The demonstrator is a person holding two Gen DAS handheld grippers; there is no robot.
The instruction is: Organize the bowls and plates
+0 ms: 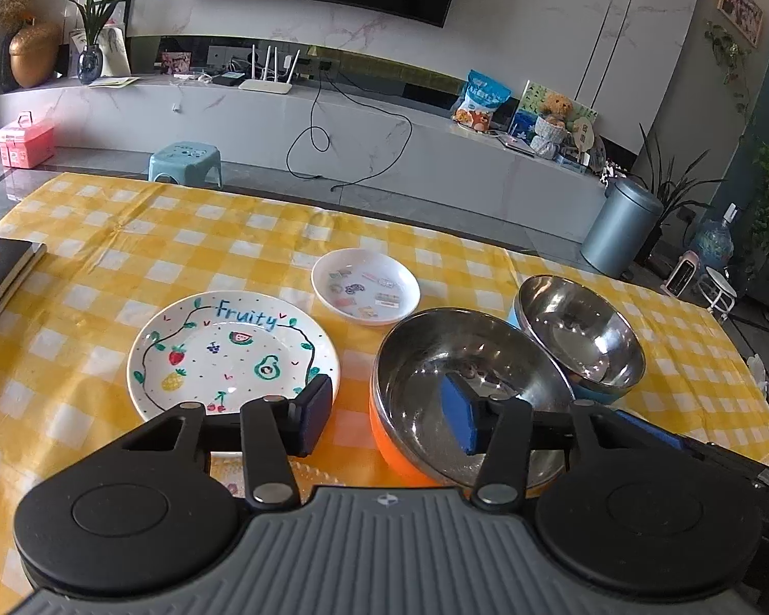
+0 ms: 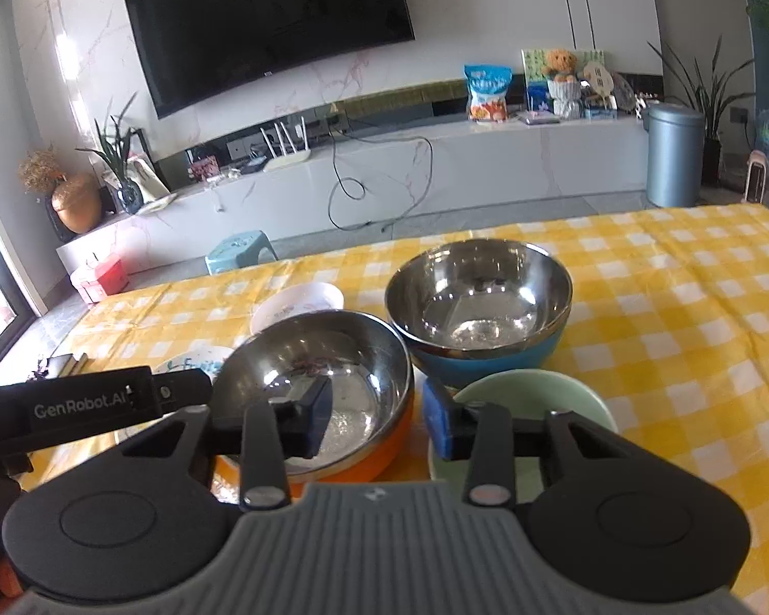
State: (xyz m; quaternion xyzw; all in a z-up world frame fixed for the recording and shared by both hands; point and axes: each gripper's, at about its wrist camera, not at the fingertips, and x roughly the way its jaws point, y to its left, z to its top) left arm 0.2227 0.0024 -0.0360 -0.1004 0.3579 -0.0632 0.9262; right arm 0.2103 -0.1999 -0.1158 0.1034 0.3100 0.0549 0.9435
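In the left wrist view, the left gripper [image 1: 387, 417] has its jaws apart at lower centre, above the gap between the "Fruity" plate [image 1: 233, 356] and the orange-sided steel bowl [image 1: 466, 394]. A small white dish [image 1: 365, 286] sits just behind them on the yellow checked surface [image 1: 128, 256]. The blue-sided steel bowl [image 1: 582, 335] leans against the orange one.

In the right wrist view, the right gripper [image 2: 377, 417] also holds its jaws apart, between the orange-sided bowl and a pale green bowl [image 2: 533, 397].

Yellow-white checked tablecloth [image 1: 128, 256]; orange bowl [image 1: 384, 441], blue bowl [image 2: 487, 364], green bowl [image 2: 579, 389].

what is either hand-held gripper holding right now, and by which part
Nothing. The left hand-held gripper and right hand-held gripper are both open, straddling rims of the orange bowl and green bowl.
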